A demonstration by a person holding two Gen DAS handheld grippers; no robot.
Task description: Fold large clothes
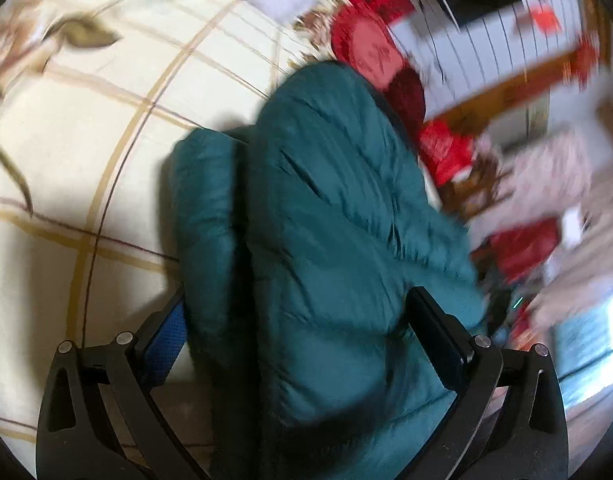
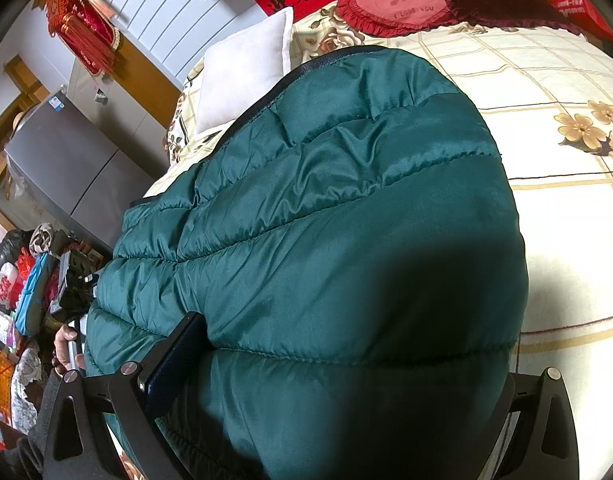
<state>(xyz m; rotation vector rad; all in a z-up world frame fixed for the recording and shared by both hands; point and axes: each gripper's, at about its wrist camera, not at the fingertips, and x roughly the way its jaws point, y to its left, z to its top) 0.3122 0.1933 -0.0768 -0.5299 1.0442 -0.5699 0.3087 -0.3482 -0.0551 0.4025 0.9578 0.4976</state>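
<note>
Care is helping now: you are spreading the left gripper [image 1: 302, 344] wide around the dark green quilted down jacket [image 1: 326, 216], grasping nothing, while the right gripper [image 2: 346, 380] is straddling its bulk, grip unclear.

Dark green quilted down jacket [image 2: 326, 220] lies on bed, on cream sheet with tan grid and flower print. Shiny fabric, puffy, stitched in horizontal channels, creased. Dark zipper edge runs along far left side, toward white pillow. Body folded into thick bundle, rounded top end pointing to headboard. Near end spills over bed edge. In left wrist view, jacket [image 1: 326, 220] blurred: narrow folded strip, perhaps sleeve, lies along left side of main bulk.
</note>
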